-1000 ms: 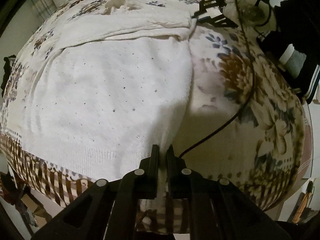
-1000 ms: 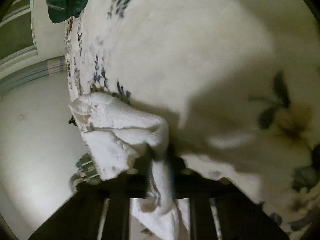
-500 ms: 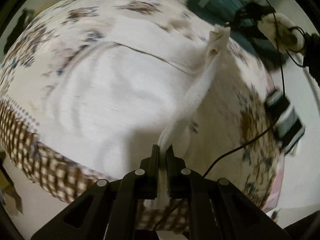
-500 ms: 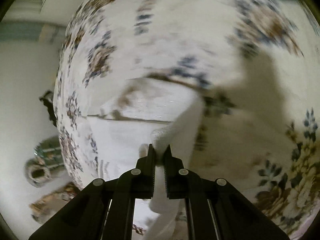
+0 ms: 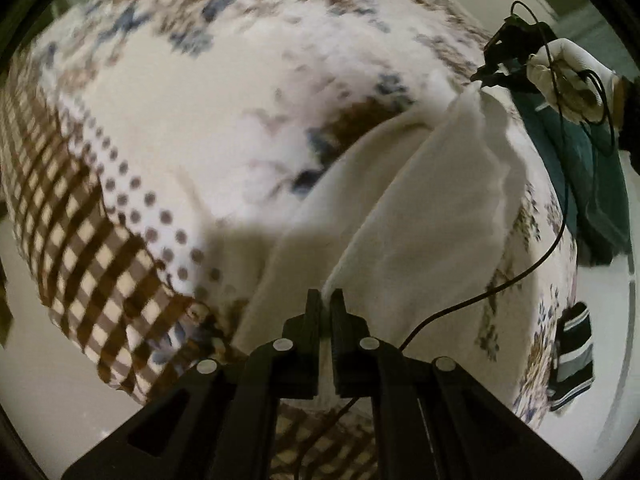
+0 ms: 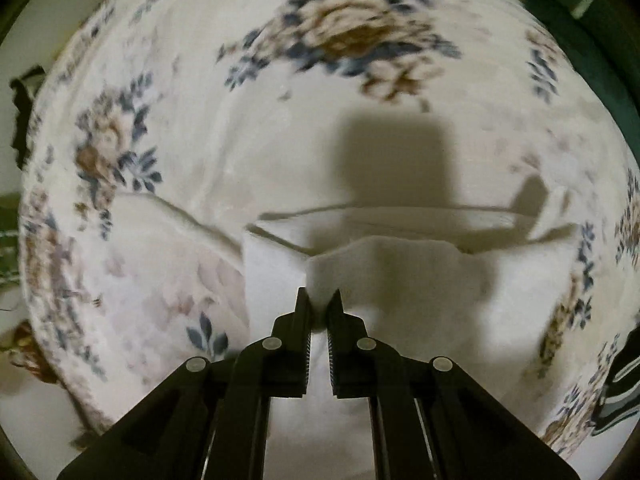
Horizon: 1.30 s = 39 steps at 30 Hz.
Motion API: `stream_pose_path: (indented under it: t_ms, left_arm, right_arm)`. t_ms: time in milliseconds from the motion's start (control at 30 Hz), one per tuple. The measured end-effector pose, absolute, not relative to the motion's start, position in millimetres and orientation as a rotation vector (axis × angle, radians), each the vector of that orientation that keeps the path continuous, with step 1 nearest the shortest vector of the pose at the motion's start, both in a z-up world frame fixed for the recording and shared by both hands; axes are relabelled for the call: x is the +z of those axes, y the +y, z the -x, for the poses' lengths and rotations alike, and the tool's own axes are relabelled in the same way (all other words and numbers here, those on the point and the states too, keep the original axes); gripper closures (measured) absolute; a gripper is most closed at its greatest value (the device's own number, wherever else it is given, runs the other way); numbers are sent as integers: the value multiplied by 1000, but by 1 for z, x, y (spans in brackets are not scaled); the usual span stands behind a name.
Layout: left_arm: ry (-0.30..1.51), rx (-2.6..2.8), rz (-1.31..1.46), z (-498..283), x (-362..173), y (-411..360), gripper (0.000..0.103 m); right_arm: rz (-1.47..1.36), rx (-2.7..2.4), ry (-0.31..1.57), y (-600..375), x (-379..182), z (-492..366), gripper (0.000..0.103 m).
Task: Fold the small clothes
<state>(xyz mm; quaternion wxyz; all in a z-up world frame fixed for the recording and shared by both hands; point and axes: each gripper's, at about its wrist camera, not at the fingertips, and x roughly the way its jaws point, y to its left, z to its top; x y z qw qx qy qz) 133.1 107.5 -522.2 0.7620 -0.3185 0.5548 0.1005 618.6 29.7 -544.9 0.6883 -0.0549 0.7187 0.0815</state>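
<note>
Pinching one edge of the white garment (image 5: 420, 200) in my left tool (image 5: 326, 300), I have its tips pressed together on the cloth. My right tool (image 6: 319, 300) grips the far corner, tips clamped on fabric, with a gloved hand (image 5: 568, 76) behind it. Between both tools the garment hangs lifted above the flowered bedspread (image 6: 280, 80); beyond the right tool lies a green cloth (image 5: 580, 168).

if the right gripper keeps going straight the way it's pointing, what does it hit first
Most likely the white garment it already pinches: the right gripper points down at it, with the floral bedspread underneath. Depth is hard to judge.
</note>
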Motion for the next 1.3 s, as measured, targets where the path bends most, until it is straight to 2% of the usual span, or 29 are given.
stream_pose_path:
  t_ms: [67, 167, 200, 233, 300, 400, 467, 533, 767, 800, 867, 900, 1033, 1267, 1300]
  left_arm:
    - [1225, 206, 711, -132, -537, 113, 101]
    - [1274, 181, 737, -130, -556, 123, 98]
    - [1284, 177, 772, -127, -561, 129, 96]
    - [1292, 184, 795, -124, -564, 135, 96]
    - [1303, 181, 814, -120, -568, 145, 95]
    - [1305, 155, 847, -117, -567, 156, 94]
    - [1309, 103, 832, -122, -564, 153, 84]
    - [1308, 52, 797, -129, -559, 139, 65]
    - [1390, 42, 674, -143, -576, 98, 63]
    - [1395, 56, 659, -142, -577, 95, 63]
    - [1404, 66, 632, -141, -575, 92, 63]
    - [1407, 71, 617, -142, -573, 89, 63]
    - [1436, 80, 528, -140, -564, 82, 62]
    - [1487, 57, 384, -141, -571, 60, 63]
    - [1478, 62, 373, -141, -571, 58, 69]
  right_arm:
    - [132, 170, 1616, 39, -559, -615, 96]
    - [21, 271, 1691, 38, -572, -606, 87]
    - [-45, 322, 1726, 32, -572, -598, 79]
    - [-92, 363, 1744, 24, -570, -588, 65]
    - [-117, 404, 1739, -1, -559, -558, 51]
    - [-112, 402, 1726, -52, -550, -502, 51]
    - [-145, 361, 1735, -93, -553, -463, 51]
    - [-231, 282, 1756, -134, -564, -418, 51]
    - [-747, 147, 1972, -215, -648, -243, 51]
    - [-806, 136, 1973, -219, -657, -225, 51]
    - [-887, 124, 1937, -223, -666, -197, 91]
    - [-906, 122, 1922, -224, -668, -187, 97]
    - [-843, 81, 1859, -229, -658, -154, 99]
    - [-706, 85, 1860, -234, -647, -114, 100]
    - [-701, 94, 1859, -236, -646, -111, 100]
